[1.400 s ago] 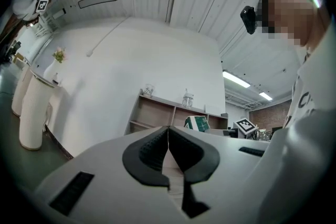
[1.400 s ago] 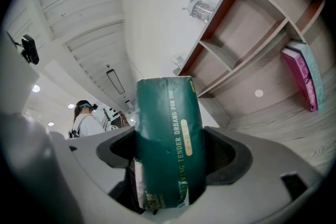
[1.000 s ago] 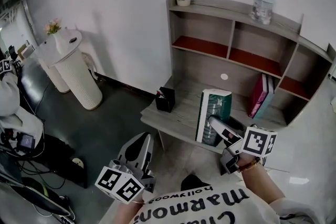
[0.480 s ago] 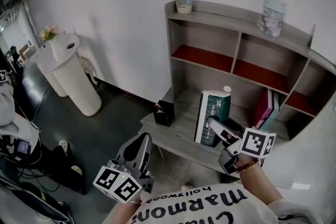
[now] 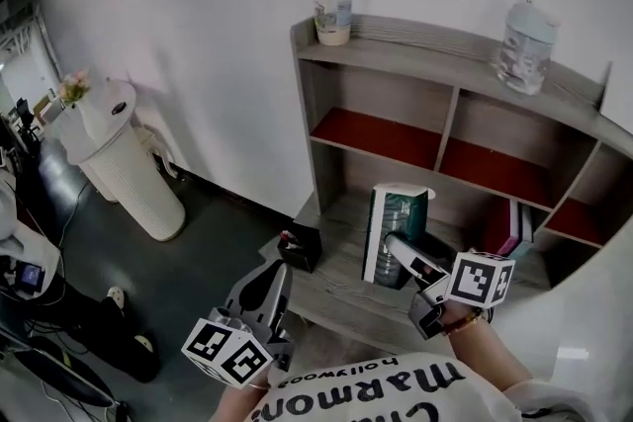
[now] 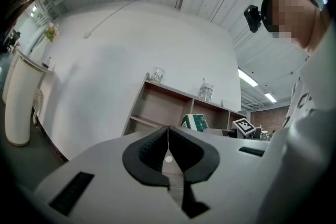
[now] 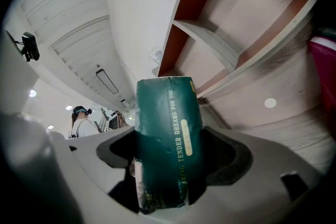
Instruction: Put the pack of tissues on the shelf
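While the left gripper (image 6: 168,134) has fingers (image 6: 144,153) pressed together, the right gripper (image 7: 169,157) clamps the glossy green tissue pack (image 7: 167,113).

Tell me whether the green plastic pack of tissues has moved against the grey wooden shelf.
Yes. The green pack of tissues, held in the right gripper, has risen: its top is now closer to the red-lined board of the grey wooden shelf.

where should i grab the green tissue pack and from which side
Take the lower half of the tissue pack, pinched across its thin dimension, coming from the open front of the shelf. It stands upright with a narrow seamed edge facing out, so its two broad flat faces suit a pinch. The right tool is shut on it exactly this way.
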Motion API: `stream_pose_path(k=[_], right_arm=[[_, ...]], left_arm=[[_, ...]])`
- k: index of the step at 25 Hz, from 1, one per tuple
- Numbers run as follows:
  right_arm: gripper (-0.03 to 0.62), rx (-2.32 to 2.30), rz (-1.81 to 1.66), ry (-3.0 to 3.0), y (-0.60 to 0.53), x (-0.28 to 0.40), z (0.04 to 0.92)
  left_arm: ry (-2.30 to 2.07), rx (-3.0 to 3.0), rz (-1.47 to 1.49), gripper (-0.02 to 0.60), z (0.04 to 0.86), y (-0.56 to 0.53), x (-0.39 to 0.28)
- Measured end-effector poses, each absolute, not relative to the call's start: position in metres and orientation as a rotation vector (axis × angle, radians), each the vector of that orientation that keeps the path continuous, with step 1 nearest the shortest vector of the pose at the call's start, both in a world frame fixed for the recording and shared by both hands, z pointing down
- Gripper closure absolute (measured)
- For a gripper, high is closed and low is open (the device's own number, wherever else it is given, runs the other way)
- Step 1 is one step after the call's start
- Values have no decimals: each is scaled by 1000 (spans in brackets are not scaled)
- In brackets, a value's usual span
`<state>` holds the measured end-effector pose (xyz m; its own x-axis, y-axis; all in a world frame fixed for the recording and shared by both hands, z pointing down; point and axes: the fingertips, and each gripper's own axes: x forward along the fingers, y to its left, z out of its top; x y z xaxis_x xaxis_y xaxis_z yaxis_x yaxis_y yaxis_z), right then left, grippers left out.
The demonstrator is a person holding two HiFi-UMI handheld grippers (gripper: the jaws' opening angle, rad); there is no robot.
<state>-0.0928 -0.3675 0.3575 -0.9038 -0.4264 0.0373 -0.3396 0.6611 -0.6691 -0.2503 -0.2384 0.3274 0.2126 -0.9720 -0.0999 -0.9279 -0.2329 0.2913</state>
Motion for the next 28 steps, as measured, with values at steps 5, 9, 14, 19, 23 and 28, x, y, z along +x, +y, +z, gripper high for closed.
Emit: stream_pose_path(k=[5,9,14,19,23,28], right_arm=[[201,-649,-1127,2710,-399,-90,368],[201,-646,-1140,2704,-415,-90,373],[201,-636,-1156,2718,-423,-94,380],[201,-680,-1156,2698,-432,-100,380],[201,-705,-1140,2700,-436,-110,377],[201,-779,-1106,2664,-446,-126,368]], left_arm=[[-1805,2306,-365,563,335,-273,-248],[-1793,2300,-347,563,342,-291,-249],[-1757,2284,-330,563,354,-308,-250],[-1711,2292,-310,563,360,-324,-258],[-1630,2337,-310,563,362,-346,-259],[-1519,2420,-284,563,352,-374,-271]])
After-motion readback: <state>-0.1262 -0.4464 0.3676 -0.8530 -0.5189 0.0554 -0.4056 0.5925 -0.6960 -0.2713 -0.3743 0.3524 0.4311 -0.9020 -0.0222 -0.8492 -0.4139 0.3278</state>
